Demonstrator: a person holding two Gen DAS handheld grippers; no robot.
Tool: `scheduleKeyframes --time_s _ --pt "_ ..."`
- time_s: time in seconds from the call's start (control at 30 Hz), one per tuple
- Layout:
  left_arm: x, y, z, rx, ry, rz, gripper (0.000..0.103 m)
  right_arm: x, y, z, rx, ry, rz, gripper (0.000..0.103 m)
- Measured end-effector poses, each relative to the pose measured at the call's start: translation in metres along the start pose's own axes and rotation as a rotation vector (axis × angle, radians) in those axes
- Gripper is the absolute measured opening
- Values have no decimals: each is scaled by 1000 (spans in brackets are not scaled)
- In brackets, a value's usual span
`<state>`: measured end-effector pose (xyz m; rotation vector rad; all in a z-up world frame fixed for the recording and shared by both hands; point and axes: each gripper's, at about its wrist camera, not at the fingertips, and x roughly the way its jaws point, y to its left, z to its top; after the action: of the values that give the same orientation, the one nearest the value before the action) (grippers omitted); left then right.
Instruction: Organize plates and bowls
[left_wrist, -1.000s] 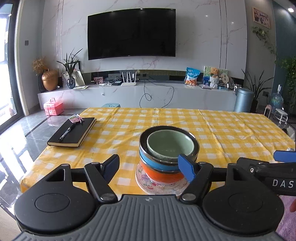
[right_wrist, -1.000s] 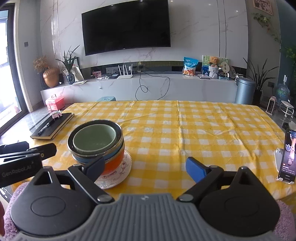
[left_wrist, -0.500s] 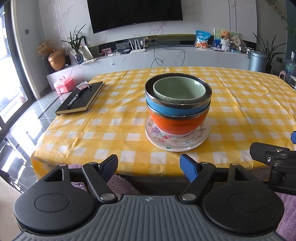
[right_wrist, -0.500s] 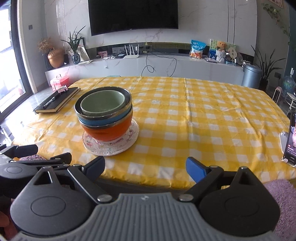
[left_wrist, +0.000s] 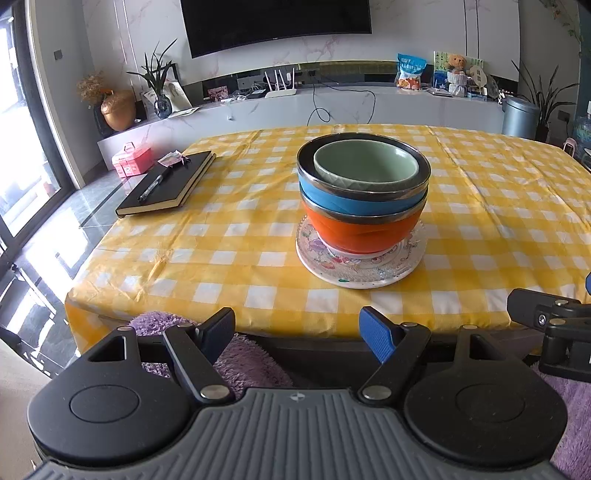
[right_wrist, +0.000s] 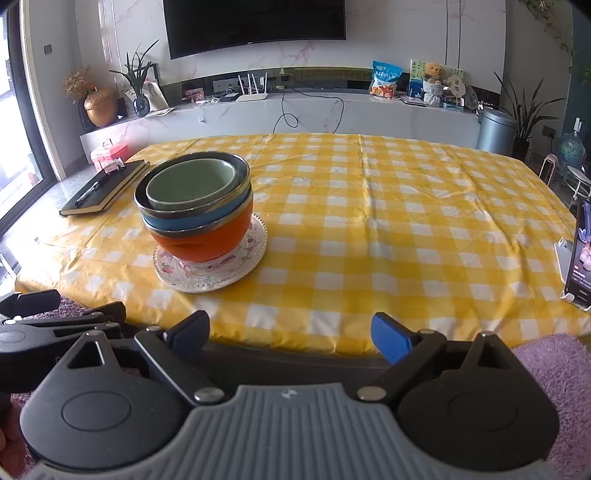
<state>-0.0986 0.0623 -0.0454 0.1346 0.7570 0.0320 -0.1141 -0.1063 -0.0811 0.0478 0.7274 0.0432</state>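
Observation:
A stack stands near the table's front edge: a patterned glass plate (left_wrist: 360, 267) (right_wrist: 210, 271) at the bottom, an orange bowl (left_wrist: 362, 232) (right_wrist: 207, 242) on it, a blue bowl (left_wrist: 354, 201) (right_wrist: 195, 221) in that, and a pale green bowl (left_wrist: 365, 166) (right_wrist: 190, 184) on top. My left gripper (left_wrist: 300, 334) is open and empty, below the table edge, in front of the stack. My right gripper (right_wrist: 291, 334) is open and empty too, off the front edge, to the right of the stack.
A black notebook with a pen (left_wrist: 168, 184) (right_wrist: 105, 188) lies at the table's left. A phone on a stand (right_wrist: 580, 254) sits at the right edge. The yellow checked tablecloth (right_wrist: 388, 229) covers the table. Purple fluffy fabric (left_wrist: 243, 362) lies below the front edge.
Both grippers have drawn back from the stack and sunk below the table's front edge. They now tilt further down. The stack has not moved.

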Motion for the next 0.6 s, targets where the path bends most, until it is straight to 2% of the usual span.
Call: scheduleKeyframes --time_s 0.6 --pt "-1 2 1 -12 -9 -7 90 0 1 0 -13 1 -12 93"
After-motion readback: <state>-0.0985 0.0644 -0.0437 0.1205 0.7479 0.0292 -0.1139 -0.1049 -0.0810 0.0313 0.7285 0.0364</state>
